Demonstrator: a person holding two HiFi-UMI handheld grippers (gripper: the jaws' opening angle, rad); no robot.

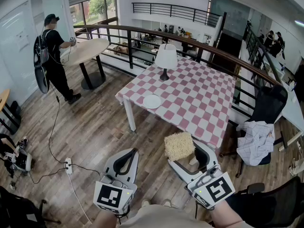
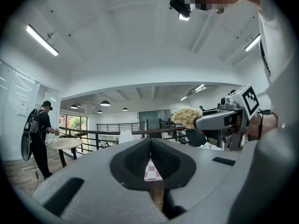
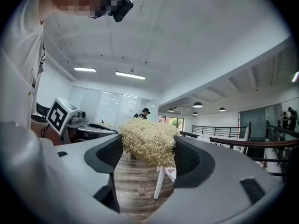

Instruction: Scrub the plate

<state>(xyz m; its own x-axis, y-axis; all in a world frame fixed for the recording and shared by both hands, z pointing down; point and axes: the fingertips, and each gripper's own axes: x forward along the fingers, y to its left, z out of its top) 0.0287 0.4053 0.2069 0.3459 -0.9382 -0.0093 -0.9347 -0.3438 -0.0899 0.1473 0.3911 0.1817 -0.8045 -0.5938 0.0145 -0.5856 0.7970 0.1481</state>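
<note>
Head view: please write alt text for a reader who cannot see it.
The right hand-held gripper holds a straw-coloured scrubber, and the left hand-held gripper is shut and empty. Ahead, a white plate lies on a pink-checked table near a lamp.

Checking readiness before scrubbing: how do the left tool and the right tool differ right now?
Jaws: the left tool has its jaws together, while the right tool has them apart. Load: the left tool holds nothing, and the right tool is clamped on a straw-coloured scrubber. Both hang over the wooden floor, short of the table with the plate.
</note>
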